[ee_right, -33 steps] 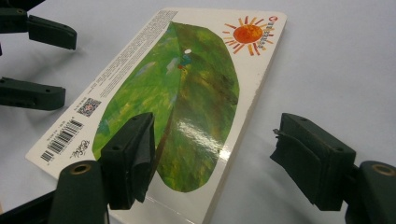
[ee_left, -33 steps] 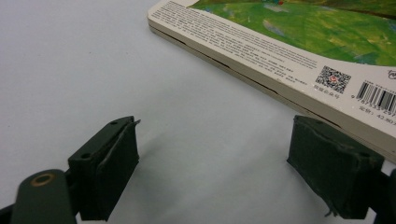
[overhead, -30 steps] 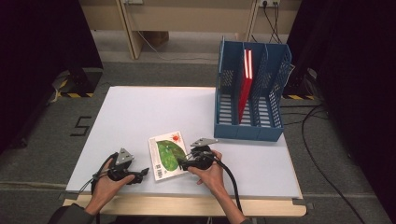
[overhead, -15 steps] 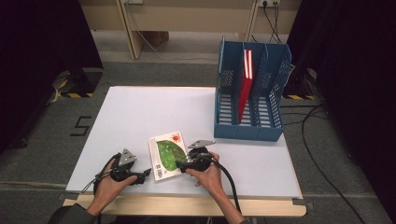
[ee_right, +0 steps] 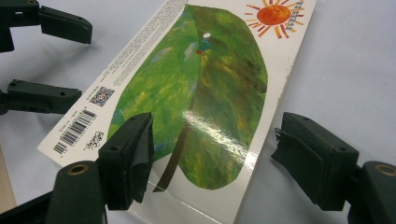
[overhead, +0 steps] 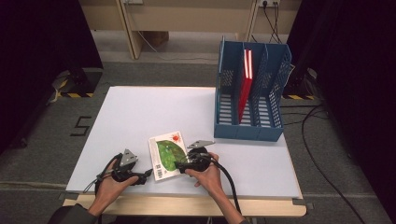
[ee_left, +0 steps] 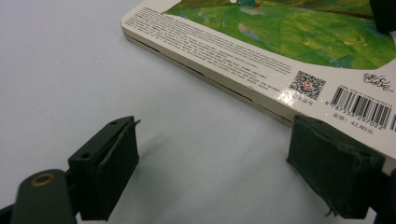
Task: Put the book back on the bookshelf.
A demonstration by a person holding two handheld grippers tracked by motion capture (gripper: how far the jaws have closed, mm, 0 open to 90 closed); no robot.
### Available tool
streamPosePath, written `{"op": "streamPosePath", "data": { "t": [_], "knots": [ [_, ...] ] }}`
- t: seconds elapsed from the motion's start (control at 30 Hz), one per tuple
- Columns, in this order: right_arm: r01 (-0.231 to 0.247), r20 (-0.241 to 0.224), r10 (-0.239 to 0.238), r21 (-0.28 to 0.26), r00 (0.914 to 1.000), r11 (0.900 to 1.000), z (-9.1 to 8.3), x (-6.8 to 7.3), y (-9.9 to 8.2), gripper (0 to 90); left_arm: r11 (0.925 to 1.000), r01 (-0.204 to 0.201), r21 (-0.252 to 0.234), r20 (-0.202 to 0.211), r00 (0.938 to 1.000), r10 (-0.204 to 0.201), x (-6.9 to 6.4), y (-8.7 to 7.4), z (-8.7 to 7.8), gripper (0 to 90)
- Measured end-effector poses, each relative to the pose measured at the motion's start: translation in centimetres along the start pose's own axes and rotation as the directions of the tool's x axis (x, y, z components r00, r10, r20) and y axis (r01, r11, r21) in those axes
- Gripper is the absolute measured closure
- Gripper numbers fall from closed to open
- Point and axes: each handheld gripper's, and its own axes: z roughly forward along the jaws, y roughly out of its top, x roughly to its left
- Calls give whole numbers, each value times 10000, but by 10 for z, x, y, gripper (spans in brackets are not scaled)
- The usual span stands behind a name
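— Surface and room?
— Flat white bench [overhead: 140, 112], matte and smooth, with a pale wooden front edge. Grey carpet all round, dark curtains either side.
— On the bench?
— Thin glossy book [overhead: 166, 154] lying flat near the front edge, stiff card, green leaf and orange sun on the cover. Blue slotted plastic rack [overhead: 250, 126] well apart at the far right, holding an upright red book [overhead: 246, 79].
— Tongs?
— Left tongs [ee_left: 212, 172] spread apart, at the book's barcode corner. Right tongs [ee_right: 212, 154] wide apart, straddling the book's other edge, not clamped.

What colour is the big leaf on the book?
Green, on the book; the right gripper view shows it best.
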Motion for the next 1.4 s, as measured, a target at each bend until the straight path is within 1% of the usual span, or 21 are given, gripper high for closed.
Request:
{"op": "streamPosePath", "data": {
  "t": [0.1,0.13,0.2,0.3,0.37,0.43,0.47,0.53,0.67,0.7,0.73,0.8,0.83,0.87,0.9,1.07,1.1,1.2,1.23,1.37,1.4],
  "knots": [
    [202,-53,-202,-48,9998,9998,1,0,0,266,10000,-19,-21,39,10000,19,-1,0,1,150],
    [165,-102,-165,-50,9998,9999,1,0,0,266,10000,-11,-36,47,10000,11,-1,1,1,149],
    [-14,-264,11,-105,9997,9999,2,1,0,259,10000,-33,-23,19,10000,33,-2,1,1,149],
    [-123,-269,120,-123,9996,9998,2,1,0,259,10000,-35,4,21,10000,35,-2,1,1,148],
    [-527,-322,519,-246,9981,9983,1,0,0,278,10000,-16,-3,-15,10000,16,-2,1,2,145],
    [-773,-404,760,-312,9963,9965,1,-1,0,283,10000,40,28,-29,10000,-40,-2,1,2,139],
    [-933,-434,917,-360,9948,9950,0,-1,0,304,10000,46,56,-62,10000,-46,-2,2,2,134],
    [-1043,-425,1024,-458,9938,9935,-1,-2,0,329,10000,62,61,-130,9999,-61,-3,2,2,134],
    [-1048,-343,1031,-504,9941,9932,-2,-1,1,334,9999,108,88,-245,9996,-106,-4,2,1,134],
    [-1071,-295,1056,-561,9940,9927,-3,-1,2,343,9998,148,103,-211,9997,-146,-4,2,2,135],
    [-1098,-298,1081,-657,9937,9918,-4,0,3,352,9999,112,111,-294,9995,-109,-4,2,1,135],
    [-911,-273,891,-843,9956,9923,-8,1,7,362,9997,213,106,-230,9995,-211,-5,2,2,137],
    [-911,-273,891,-843,9956,9923,-8,1,7,362,9997,213,106,-230,9995,-211,-5,2,2,137],
    [-929,-293,904,-982,9955,9908,-10,3,9,373,9997,208,95,-290,9994,-205,-4,2,1,137],
    [-749,-280,721,-1154,9970,9905,-14,5,14,378,9996,265,108,-240,9994,-262,-5,2,2,137],
    [-803,-575,718,-1631,9958,9833,-22,9,23,414,9989,437,140,-236,9988,-434,-5,2,1,143],
    [-774,-603,680,-1701,9959,9824,-24,11,25,420,9985,543,115,-198,9983,-541,-5,1,1,144],
    [-724,-740,592,-1899,9955,9791,-27,14,30,424,9980,622,86,-203,9979,-620,-5,1,1,144],
    [-603,-842,439,-2032,9955,9773,-29,17,34,442,9980,630,56,-248,9977,-629,-5,1,1,148],
    [-612,-1041,385,-2246,9938,9725,-32,23,39,447,9972,746,21,-234,9969,-745,-6,0,2,146],
    [-455,-1072,208,-2334,9940,9713,-33,27,41,455,9966,822,-40,-251,9963,-823,-7,0,2,148]
  ]
}}
